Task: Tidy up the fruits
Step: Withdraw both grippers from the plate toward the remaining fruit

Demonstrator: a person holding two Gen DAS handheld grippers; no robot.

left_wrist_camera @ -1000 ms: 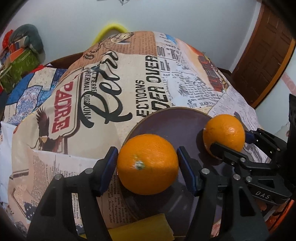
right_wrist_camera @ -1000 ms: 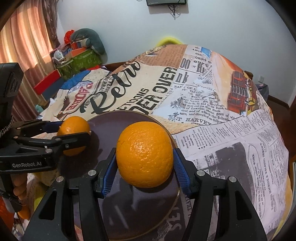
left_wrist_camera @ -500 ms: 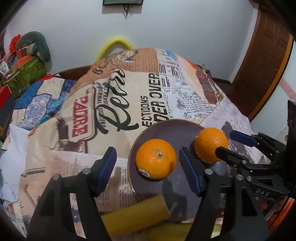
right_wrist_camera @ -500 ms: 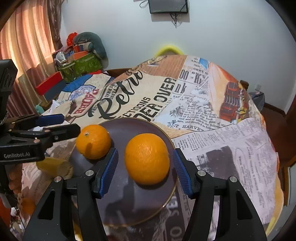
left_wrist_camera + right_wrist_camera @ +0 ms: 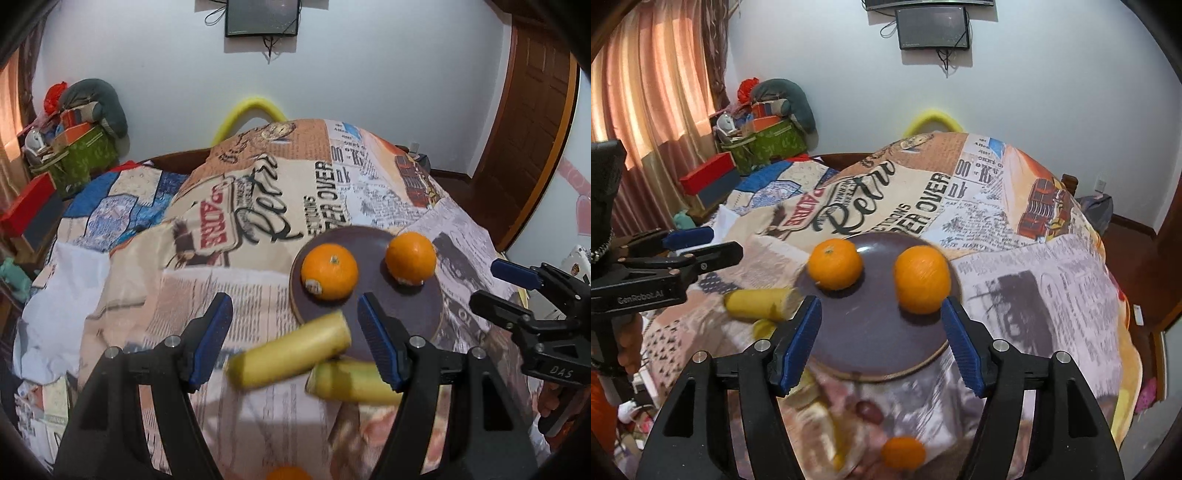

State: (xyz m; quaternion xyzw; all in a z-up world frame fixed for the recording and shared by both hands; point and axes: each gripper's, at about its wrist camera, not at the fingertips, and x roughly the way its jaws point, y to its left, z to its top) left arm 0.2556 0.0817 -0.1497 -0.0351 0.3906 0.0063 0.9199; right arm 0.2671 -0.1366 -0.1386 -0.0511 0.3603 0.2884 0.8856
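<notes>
Two oranges rest side by side on a dark round plate (image 5: 373, 242) (image 5: 871, 343): a left orange (image 5: 329, 271) (image 5: 834, 263) and a right orange (image 5: 410, 257) (image 5: 922, 279). My left gripper (image 5: 293, 339) is open and empty, drawn back above two yellow bananas (image 5: 290, 354) (image 5: 351, 382) at the plate's near edge. My right gripper (image 5: 881, 345) has its jaws opening, with nothing between them, hovering back from the plate. A banana (image 5: 759, 303) lies left of the plate and a third orange (image 5: 903, 452) lies on the cloth below it. Each gripper (image 5: 513, 291) (image 5: 698, 245) shows at the other view's edge.
The plate sits on a newspaper-print cloth (image 5: 258, 206) over a rounded surface. A yellow arch (image 5: 251, 114) rises behind it. Boxes and bags (image 5: 757, 136) are piled at the far left by the curtain. A wooden door (image 5: 532, 122) stands at the right.
Both grippers let go of their oranges, which now rest on the plate, and pulled back and up. The bananas and a third orange have come into view.
</notes>
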